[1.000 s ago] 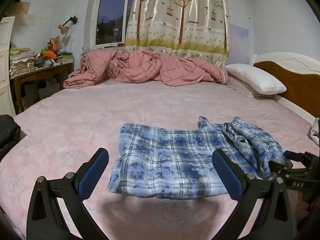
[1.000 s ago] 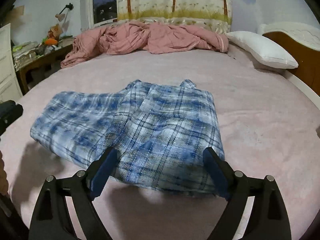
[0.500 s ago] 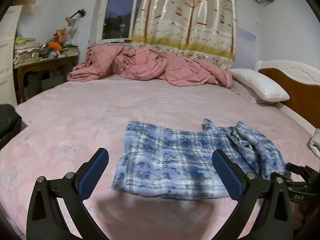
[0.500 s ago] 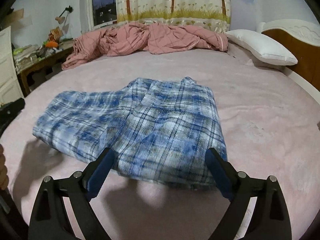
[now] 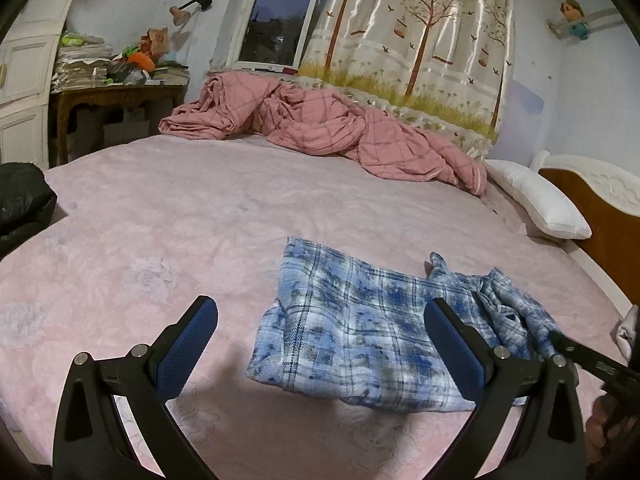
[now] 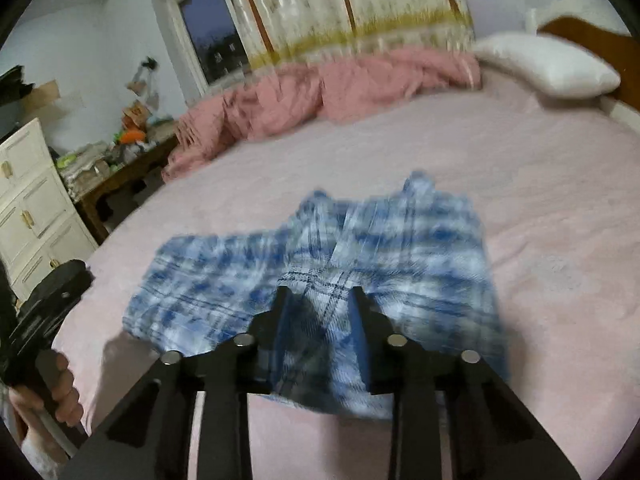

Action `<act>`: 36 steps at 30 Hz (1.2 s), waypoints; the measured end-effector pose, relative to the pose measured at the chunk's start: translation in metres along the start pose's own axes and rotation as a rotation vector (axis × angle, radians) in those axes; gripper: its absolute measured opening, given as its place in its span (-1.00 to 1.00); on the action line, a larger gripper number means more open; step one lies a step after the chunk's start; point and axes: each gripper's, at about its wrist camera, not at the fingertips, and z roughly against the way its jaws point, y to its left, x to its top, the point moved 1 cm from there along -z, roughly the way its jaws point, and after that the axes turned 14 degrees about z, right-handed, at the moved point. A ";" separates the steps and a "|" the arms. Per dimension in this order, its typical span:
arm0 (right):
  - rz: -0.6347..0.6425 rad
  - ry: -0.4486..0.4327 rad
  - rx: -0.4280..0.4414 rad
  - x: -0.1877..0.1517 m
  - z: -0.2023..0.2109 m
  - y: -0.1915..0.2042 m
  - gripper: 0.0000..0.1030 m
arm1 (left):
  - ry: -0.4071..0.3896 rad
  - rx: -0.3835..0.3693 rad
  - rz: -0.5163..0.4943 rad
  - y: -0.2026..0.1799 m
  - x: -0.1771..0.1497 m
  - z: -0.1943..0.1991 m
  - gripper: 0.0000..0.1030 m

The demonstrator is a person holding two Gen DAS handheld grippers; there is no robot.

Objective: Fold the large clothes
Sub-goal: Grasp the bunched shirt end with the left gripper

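Observation:
A blue plaid garment (image 5: 360, 332) lies folded on the pink bed (image 5: 200, 216), its right end bunched up. My left gripper (image 5: 320, 306) hovers wide open over the garment's near left part, and nothing touches its pads. In the right wrist view, which is blurred, the same plaid garment (image 6: 420, 248) stretches ahead. My right gripper (image 6: 318, 300) has its jaws closing on a ridge of cloth at the garment's near edge, and the cloth fills the narrow gap. The right gripper (image 5: 580, 356) shows at the garment's right end in the left wrist view.
A rumpled pink quilt (image 5: 320, 128) lies along the far side of the bed, with a white pillow (image 5: 536, 204) and a wooden headboard (image 5: 600, 216) at the right. A cluttered desk (image 5: 112, 92), a white cabinet (image 6: 28, 208) and a black bag (image 5: 20, 200) stand left. A hand (image 6: 60, 392) holds the left gripper.
My right gripper's jaws have gone from wide apart to narrow around the cloth. Both views have rolled, and the garment now sits further right in the left wrist view.

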 end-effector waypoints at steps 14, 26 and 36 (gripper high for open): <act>0.037 0.091 0.163 -0.011 -0.030 0.034 -0.49 | 0.003 0.002 -0.040 -0.007 -0.003 0.000 0.99; 0.031 0.042 -0.200 -0.008 0.030 -0.026 -0.41 | 0.125 -0.037 0.131 0.022 0.005 -0.014 0.99; -0.015 0.050 -0.217 -0.022 0.041 -0.052 0.06 | 0.452 -0.066 0.304 0.051 -0.019 -0.066 0.88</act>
